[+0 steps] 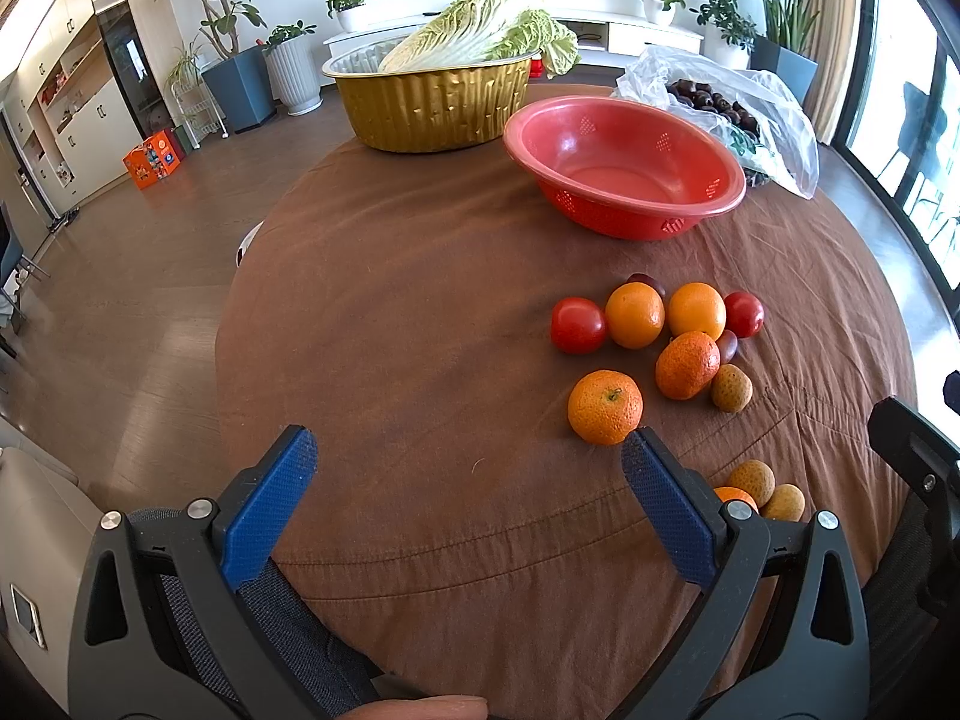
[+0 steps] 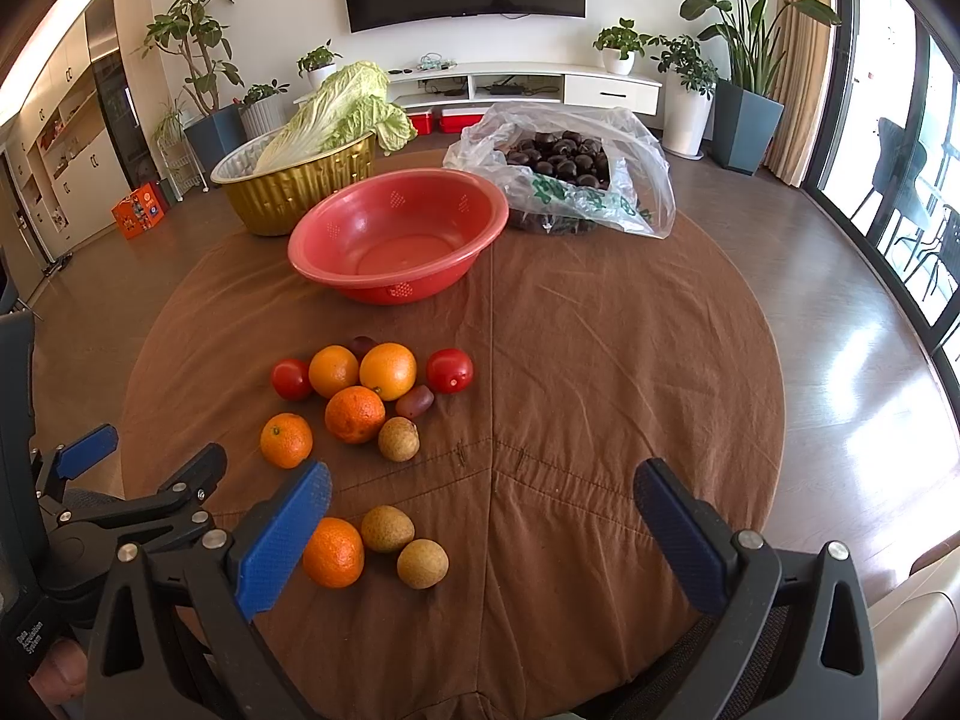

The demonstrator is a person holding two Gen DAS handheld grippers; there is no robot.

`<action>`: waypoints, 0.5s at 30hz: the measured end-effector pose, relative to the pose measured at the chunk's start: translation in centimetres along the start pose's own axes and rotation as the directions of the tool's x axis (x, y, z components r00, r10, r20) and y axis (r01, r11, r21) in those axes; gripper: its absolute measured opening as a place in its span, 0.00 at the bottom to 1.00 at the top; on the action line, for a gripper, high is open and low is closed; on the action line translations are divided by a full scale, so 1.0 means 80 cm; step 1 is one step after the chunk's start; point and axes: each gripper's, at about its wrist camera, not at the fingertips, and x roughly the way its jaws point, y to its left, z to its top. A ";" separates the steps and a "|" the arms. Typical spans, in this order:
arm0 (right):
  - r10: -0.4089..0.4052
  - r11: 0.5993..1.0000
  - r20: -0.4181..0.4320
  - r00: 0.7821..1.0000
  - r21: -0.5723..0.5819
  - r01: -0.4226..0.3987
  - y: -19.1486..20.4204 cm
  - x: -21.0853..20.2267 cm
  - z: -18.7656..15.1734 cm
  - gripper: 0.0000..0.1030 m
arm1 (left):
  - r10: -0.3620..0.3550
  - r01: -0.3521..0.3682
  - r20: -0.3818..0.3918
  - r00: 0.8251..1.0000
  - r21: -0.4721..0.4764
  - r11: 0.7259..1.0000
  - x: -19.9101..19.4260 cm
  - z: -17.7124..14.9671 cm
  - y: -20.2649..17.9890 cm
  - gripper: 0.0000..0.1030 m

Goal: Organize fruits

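Note:
Several fruits lie on the brown tablecloth [image 2: 600, 360]: oranges [image 2: 387, 371], two red tomatoes [image 2: 449, 370], a tangerine [image 1: 605, 407] and small brown longans [image 2: 398, 438]. Nearer me lie another tangerine [image 2: 333, 552] and two longans [image 2: 422, 563]. An empty red basket [image 2: 399, 237] stands behind them; it also shows in the left wrist view [image 1: 624, 165]. My left gripper [image 1: 468, 456] is open and empty, left of the fruits. My right gripper [image 2: 483, 489] is open and empty above the near cloth.
A gold foil tub [image 1: 429, 105] holding a napa cabbage [image 1: 480, 24] stands at the back. A clear plastic bag of dark chestnuts [image 2: 561, 171] lies at the back right. The round table drops off to wood floor on all sides.

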 end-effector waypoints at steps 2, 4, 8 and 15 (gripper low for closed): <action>0.000 1.000 0.001 1.000 0.000 0.000 0.000 0.000 0.000 1.00 | 0.001 -0.001 0.000 1.000 0.000 1.000 0.000 0.000 0.000 1.00; 0.000 1.000 0.000 1.000 0.001 0.000 0.000 0.000 0.000 1.00 | 0.000 0.000 0.000 1.000 0.000 1.000 0.000 0.000 0.000 1.00; 0.000 1.000 -0.001 1.000 0.001 0.000 -0.001 0.000 0.000 1.00 | 0.001 -0.001 -0.001 1.000 0.001 1.000 0.000 0.000 0.000 1.00; 0.001 1.000 0.000 1.000 0.000 -0.001 -0.001 -0.001 0.002 1.00 | -0.001 0.001 0.000 1.000 0.001 1.000 0.000 -0.002 0.001 1.00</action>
